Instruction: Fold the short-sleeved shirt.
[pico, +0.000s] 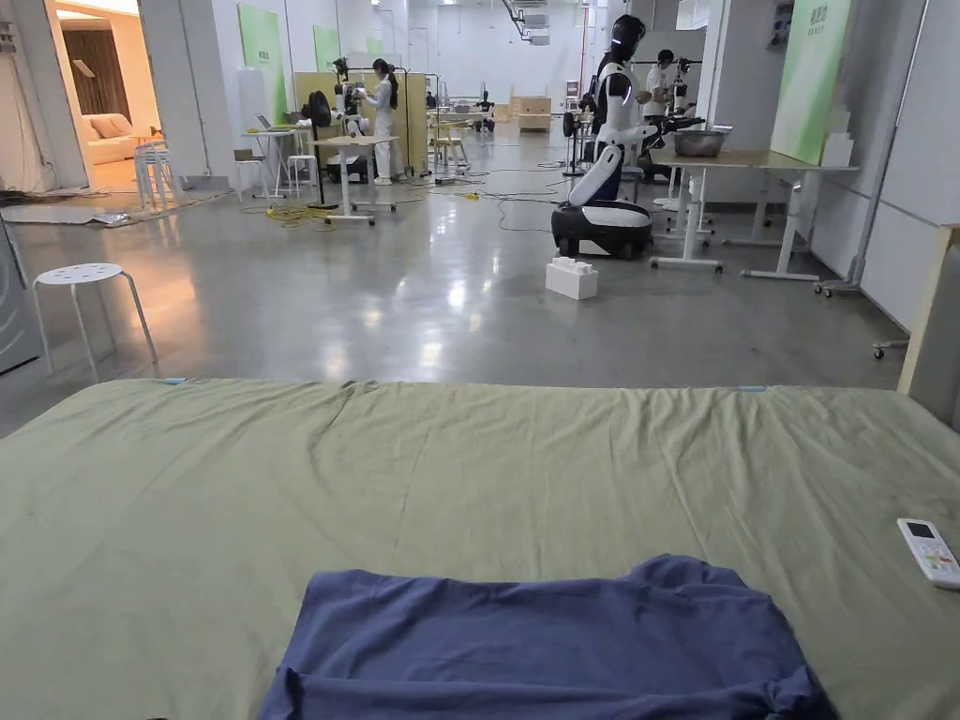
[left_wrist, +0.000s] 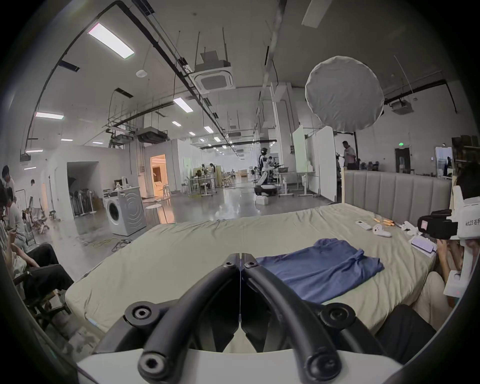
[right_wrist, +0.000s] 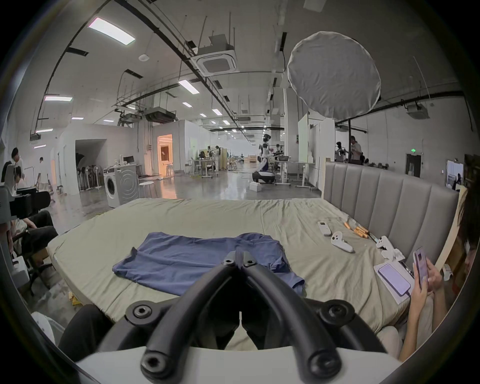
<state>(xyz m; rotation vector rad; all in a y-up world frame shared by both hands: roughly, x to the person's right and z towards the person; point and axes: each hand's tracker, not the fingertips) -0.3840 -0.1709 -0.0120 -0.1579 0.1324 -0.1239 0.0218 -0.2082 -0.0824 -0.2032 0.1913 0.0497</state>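
A blue short-sleeved shirt (pico: 553, 642) lies spread flat at the near edge of a bed with a green sheet (pico: 450, 469). In the left gripper view the shirt (left_wrist: 322, 270) lies ahead and to the right of my left gripper (left_wrist: 241, 257), whose black jaws are closed together with nothing between them, held above the bed's near edge. In the right gripper view the shirt (right_wrist: 197, 257) lies just beyond my right gripper (right_wrist: 240, 256), also shut and empty, hovering over the shirt's near part. The other gripper (left_wrist: 439, 228) appears at the right edge of the left gripper view.
A white remote (pico: 930, 553) lies on the sheet at right, with a white controller (right_wrist: 341, 241) and small tools near the grey headboard (right_wrist: 389, 197). A person's hand holds a phone (right_wrist: 420, 265) at the bed's right. A stool (pico: 84, 277) and a robot (pico: 609, 187) stand beyond.
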